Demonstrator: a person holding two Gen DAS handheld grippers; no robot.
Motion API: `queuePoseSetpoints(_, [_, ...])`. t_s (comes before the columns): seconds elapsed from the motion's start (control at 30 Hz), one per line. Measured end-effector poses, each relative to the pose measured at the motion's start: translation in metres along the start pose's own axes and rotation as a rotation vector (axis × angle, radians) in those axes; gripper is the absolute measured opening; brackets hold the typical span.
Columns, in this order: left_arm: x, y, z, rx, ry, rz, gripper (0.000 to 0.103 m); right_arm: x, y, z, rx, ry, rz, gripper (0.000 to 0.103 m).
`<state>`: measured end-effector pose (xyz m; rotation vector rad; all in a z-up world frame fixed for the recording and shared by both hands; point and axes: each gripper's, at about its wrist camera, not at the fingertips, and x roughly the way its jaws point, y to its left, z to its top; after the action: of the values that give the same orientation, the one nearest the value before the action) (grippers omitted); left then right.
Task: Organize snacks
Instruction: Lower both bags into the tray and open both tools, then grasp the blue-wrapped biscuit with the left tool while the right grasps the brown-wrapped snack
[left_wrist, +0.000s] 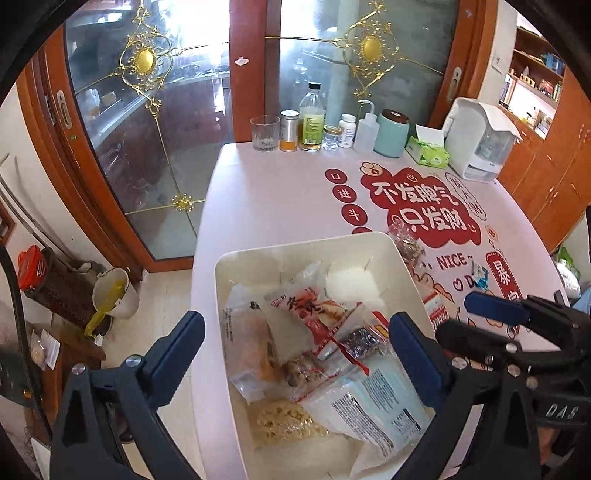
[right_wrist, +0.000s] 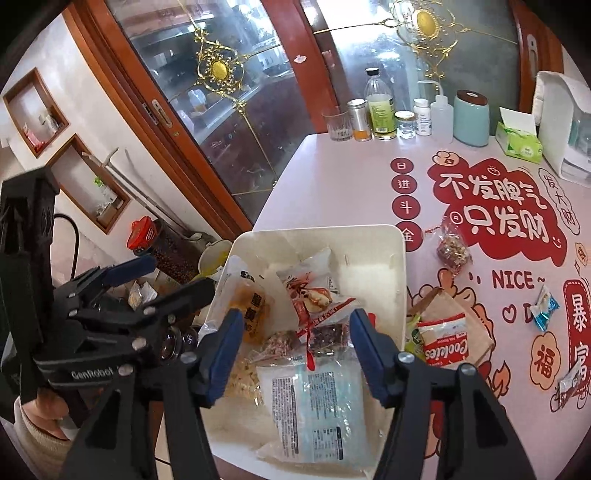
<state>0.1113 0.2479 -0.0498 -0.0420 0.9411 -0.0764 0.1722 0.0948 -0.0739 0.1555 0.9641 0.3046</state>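
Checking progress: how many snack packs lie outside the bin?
4: nut pack past the bin, Cookies pack beside it, blue candy and a small wrapper farther right. Others may hide under Cookies.

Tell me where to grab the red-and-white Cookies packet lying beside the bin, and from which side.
Grip the Cookies packet across its narrow width at the middle, coming straight down from above. It lies flat on the table on a brown pouch, close beside the white bin.

The white bin (right_wrist: 400, 258) sat at the table (right_wrist: 332, 177) corner, heaped with snack packets. Bare table lay open between it and the row of bottles (right_wrist: 382, 107) at the far edge. Right of the bin, a cookies packet (right_wrist: 445, 341) and loose candies (right_wrist: 452, 249) cluttered the surface.
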Motion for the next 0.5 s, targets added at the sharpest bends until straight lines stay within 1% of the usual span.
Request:
queuePoseSetpoints(0.2, [-0.005,-0.018,-0.015,0.020,0.022,-0.033,0.099,-0.017,-0.013,-0.011,0.035,-0.021,-0.003,0.060])
queuePoseSetpoints(0.37, [-0.003,-0.042,-0.024,0.074,0.042,-0.054,0.099,-0.034,-0.029,-0.023,0.070,-0.054,-0.038,0.060])
queuePoseSetpoints(0.5, [0.001,-0.067,-0.023,0.130,0.059,-0.097,0.099,-0.046,-0.047,-0.033,0.107,-0.068,-0.082,0.060])
